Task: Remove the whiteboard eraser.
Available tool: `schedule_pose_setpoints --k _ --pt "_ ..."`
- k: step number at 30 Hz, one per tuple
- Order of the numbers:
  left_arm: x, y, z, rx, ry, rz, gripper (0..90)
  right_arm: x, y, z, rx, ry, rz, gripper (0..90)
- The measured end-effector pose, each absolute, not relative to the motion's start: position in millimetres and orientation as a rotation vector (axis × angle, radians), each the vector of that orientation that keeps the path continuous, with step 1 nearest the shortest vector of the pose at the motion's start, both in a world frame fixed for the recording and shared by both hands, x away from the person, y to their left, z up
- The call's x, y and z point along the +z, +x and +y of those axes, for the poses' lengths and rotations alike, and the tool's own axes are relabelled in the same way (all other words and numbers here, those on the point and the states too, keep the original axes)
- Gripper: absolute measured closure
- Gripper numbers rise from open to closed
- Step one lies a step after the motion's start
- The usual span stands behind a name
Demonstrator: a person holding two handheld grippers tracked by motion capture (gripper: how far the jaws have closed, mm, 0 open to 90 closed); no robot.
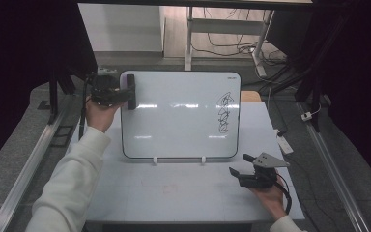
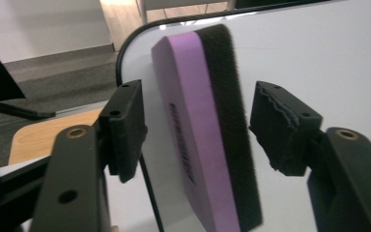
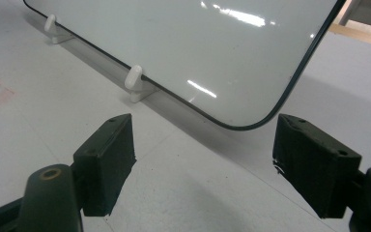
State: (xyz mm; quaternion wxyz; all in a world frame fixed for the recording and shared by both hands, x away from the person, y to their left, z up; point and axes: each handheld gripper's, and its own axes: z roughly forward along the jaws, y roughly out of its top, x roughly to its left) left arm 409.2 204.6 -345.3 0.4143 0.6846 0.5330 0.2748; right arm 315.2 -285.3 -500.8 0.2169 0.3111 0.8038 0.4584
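Observation:
A white whiteboard [image 1: 178,116] leans upright on two white clips [image 1: 155,159] on the grey table. A black scribble [image 1: 223,113] marks its right side. An eraser [image 1: 131,92], purple foam with a black felt face [image 2: 198,121], sticks to the board's upper left corner. My left gripper [image 1: 125,93] reaches in from the left with the eraser between its jaws [image 2: 195,130]. A thin gap shows at each pad, so it is open. My right gripper [image 1: 239,164] rests low at the front right, open and empty [image 3: 203,159], facing the board's lower right corner [image 3: 251,121].
The grey table [image 1: 174,193] has bare room in front of the board. A wooden surface [image 1: 251,96] lies behind the board's right edge. A power strip [image 1: 284,142] lies off the table's right side, and metal rails [image 1: 338,179] run along both sides.

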Motion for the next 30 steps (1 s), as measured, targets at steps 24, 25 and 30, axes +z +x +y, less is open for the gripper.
schedule_pose_setpoints --k 24,25,30 --pt "-343 409 195 0.725 1.728 1.377 63.6 -501 315 -286 1.266 0.866 2.214 22.4" --pt "-342 408 196 0.724 1.733 1.375 63.7 -500 315 -286 1.267 0.866 2.212 22.5" --pt "-341 398 197 0.748 1.746 1.353 64.1 -500 315 -287 1.269 0.867 2.206 22.5"
